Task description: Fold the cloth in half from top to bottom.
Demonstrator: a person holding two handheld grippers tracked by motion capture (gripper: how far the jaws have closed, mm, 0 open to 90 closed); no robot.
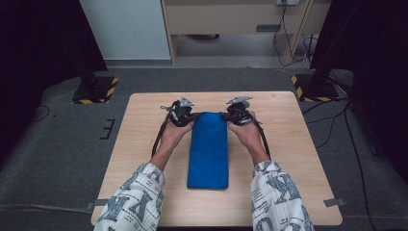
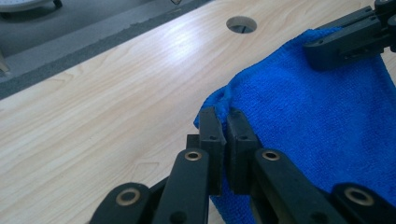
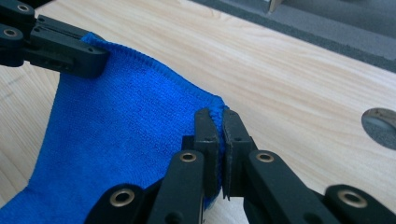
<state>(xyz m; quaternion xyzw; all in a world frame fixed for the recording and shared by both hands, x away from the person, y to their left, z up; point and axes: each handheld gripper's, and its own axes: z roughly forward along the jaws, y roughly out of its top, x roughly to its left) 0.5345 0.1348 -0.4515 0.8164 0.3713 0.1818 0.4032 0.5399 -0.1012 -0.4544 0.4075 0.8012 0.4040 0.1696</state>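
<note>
Both grippers, left (image 1: pixel 188 117) and right (image 1: pixel 230 115), clamp the blue towel's (image 1: pixel 208 151) far corners; next, judging by this, a level fold toward the near edge.

It looked like a lab or recording studio, not a home. A plain wooden table (image 1: pixel 288 144) stood alone on grey carpet (image 1: pixel 57 159), flanked by two stand bases marked with yellow-and-black hazard tape (image 1: pixel 95 89), (image 1: pixel 315 87). Black curtains (image 1: pixel 38 43) hung on both sides. Cables (image 1: pixel 332 125) trailed over the floor, and a bare light-wood cabinet (image 1: pixel 231 19) stood at the back wall.
</note>
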